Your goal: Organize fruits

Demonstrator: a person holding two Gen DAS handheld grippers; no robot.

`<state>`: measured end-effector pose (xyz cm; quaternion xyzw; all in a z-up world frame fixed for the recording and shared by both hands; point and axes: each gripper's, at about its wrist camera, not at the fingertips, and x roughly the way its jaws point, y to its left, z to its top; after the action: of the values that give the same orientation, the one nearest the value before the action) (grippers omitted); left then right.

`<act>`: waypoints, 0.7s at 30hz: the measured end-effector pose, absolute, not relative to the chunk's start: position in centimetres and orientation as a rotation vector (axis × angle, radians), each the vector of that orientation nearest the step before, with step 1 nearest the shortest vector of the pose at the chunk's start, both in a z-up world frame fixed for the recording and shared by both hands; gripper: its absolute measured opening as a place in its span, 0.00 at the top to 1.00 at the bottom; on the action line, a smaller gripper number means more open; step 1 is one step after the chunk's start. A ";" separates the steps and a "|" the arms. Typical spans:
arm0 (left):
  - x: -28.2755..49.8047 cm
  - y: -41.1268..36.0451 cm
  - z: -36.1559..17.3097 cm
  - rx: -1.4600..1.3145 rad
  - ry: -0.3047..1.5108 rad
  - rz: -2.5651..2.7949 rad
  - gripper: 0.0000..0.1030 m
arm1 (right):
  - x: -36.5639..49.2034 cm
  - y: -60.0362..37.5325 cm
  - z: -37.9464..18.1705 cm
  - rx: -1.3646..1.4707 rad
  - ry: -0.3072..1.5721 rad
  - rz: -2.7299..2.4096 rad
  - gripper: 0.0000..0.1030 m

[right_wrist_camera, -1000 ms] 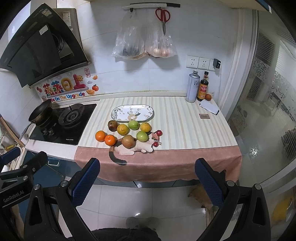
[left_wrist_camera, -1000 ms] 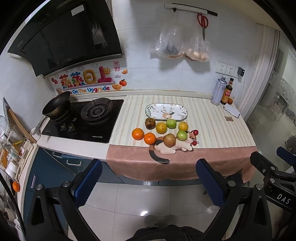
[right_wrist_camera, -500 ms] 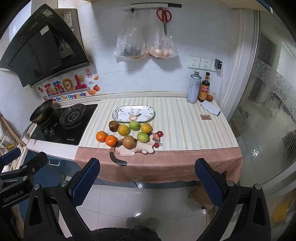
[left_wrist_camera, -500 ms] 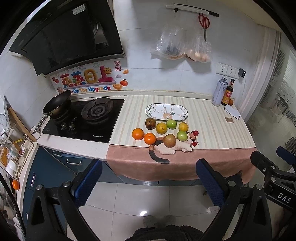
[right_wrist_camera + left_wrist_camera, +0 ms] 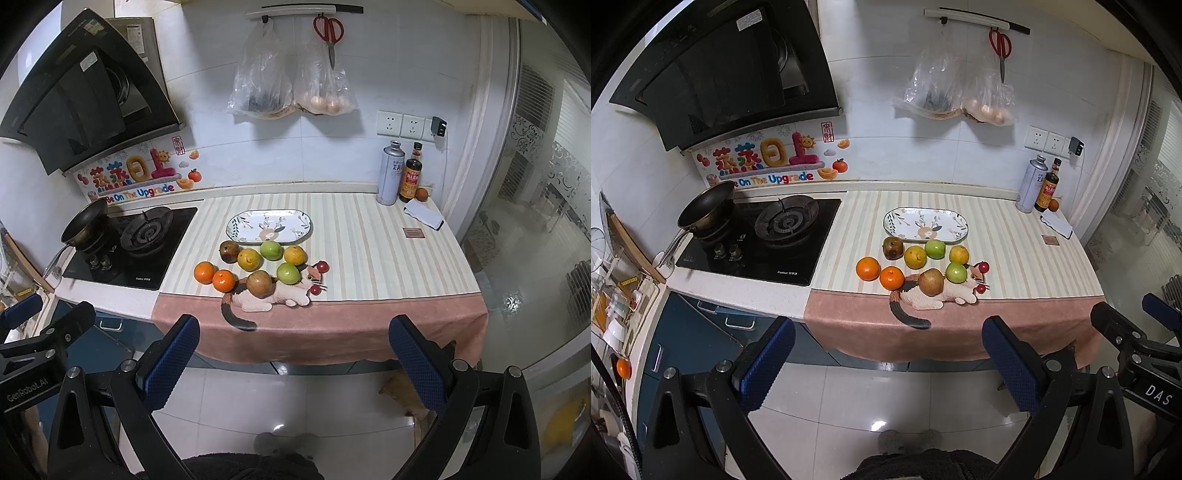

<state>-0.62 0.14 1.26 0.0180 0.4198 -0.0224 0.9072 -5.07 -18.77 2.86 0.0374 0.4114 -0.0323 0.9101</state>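
Several fruits lie on the striped counter: two oranges (image 5: 879, 273) (image 5: 214, 276), two yellow fruits (image 5: 915, 257), two green apples (image 5: 935, 248) (image 5: 288, 272), a dark pear (image 5: 892, 247), a brown pear (image 5: 931, 282) on a cat figure (image 5: 945, 293) and small red cherries (image 5: 984, 266). An empty oval patterned plate (image 5: 925, 225) (image 5: 269, 226) lies just behind them. My left gripper (image 5: 886, 358) and right gripper (image 5: 293, 360) are both open and empty, held over the floor well in front of the counter.
A gas hob (image 5: 761, 240) with a pan (image 5: 705, 210) is at the left. A can and a sauce bottle (image 5: 400, 177) stand at the back right. A pink cloth (image 5: 321, 325) hangs over the counter's front edge. Bags and scissors hang on the wall.
Both grippers have drifted very slightly toward the counter. Nothing on the counter has moved.
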 end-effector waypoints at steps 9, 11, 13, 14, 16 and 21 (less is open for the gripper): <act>0.2 0.4 0.9 0.040 0.873 -0.056 0.00 | -4.9 -18.6 2.6 0.084 0.846 -0.079 0.00; 0.4 0.5 0.8 0.038 0.853 -0.056 0.00 | -4.8 -18.4 2.4 0.096 0.830 -0.092 0.00; 1.1 0.6 0.5 0.053 0.817 -0.033 0.00 | -4.3 -18.3 1.9 0.117 0.804 -0.098 0.00; 1.6 0.8 0.3 0.064 0.795 -0.018 0.00 | -4.0 -18.1 1.7 0.125 0.789 -0.100 0.00; 2.8 1.3 -0.2 0.084 0.762 0.016 0.00 | -3.3 -18.0 1.0 0.130 0.758 -0.110 0.00; 6.9 3.7 -2.6 0.091 0.758 0.060 0.00 | 0.0 -17.6 -1.8 0.188 0.775 -0.103 0.00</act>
<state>6.91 3.73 -2.63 0.0442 0.3700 0.0295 0.9275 -0.03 -17.62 -1.78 0.0913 0.3772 -0.0500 0.9203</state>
